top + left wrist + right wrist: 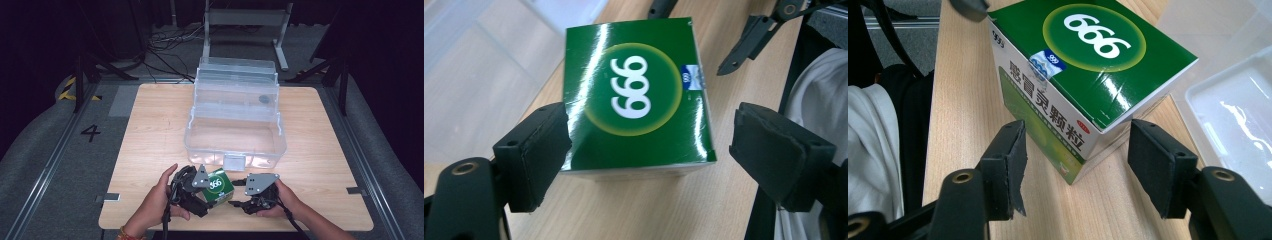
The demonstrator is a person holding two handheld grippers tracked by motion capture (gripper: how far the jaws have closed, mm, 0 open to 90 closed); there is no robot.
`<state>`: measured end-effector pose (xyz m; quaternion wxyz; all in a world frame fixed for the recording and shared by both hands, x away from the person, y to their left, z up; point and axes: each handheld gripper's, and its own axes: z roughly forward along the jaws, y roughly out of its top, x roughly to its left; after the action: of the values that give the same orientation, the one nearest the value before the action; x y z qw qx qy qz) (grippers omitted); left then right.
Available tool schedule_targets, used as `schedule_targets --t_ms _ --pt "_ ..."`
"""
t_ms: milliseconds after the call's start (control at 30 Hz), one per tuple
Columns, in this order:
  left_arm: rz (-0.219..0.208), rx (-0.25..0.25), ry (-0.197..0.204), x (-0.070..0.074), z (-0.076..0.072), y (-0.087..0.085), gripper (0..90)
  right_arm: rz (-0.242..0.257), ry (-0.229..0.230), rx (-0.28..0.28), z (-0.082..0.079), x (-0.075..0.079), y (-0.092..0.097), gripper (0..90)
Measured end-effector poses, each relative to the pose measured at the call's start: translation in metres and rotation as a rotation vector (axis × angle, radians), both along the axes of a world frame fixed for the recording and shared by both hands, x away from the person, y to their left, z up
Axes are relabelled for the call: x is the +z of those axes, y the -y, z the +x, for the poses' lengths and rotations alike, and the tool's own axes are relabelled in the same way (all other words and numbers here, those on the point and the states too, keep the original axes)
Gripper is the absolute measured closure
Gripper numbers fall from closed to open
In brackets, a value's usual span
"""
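Sitting on the desk before the clear bin, the green box lies between the spread left claw; the right gripper view shows its printed side between the spread right claw.

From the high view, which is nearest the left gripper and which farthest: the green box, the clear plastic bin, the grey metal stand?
1. Green cardboard box, right beside the left gripper.
2. Clear plastic bin, mid-table.
3. Grey metal stand, beyond the table.

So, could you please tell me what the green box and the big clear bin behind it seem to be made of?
The green box looks like glossy printed cardboard, probably film-wrapped: sharp folded edges, streaky glare on top. The clear bin looks like rigid transparent plastic: the wooden table shows through its walls.
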<state>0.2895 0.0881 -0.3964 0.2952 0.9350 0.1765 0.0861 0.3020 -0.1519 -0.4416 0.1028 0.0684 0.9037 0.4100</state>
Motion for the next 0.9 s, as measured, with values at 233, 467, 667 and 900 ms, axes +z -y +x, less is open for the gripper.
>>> schedule_targets --t_ms 233,467,667,900 --pt "0.010 0.039 0.006 -0.004 0.006 0.001 15.5 -0.008 0.002 0.002 0.000 -0.001 -0.001 40.5" --pt "0.017 0.016 -0.045 -0.010 0.017 0.004 13.3 -0.014 0.003 0.005 0.001 -0.002 -0.003 39.9" --pt "0.087 0.003 -0.093 -0.017 0.025 0.015 11.5 -0.009 0.002 0.003 0.002 -0.002 -0.004 40.0" --pt "0.155 -0.014 -0.094 -0.020 0.029 0.024 11.7 0.001 -0.007 0.011 0.001 -0.002 -0.005 40.2"
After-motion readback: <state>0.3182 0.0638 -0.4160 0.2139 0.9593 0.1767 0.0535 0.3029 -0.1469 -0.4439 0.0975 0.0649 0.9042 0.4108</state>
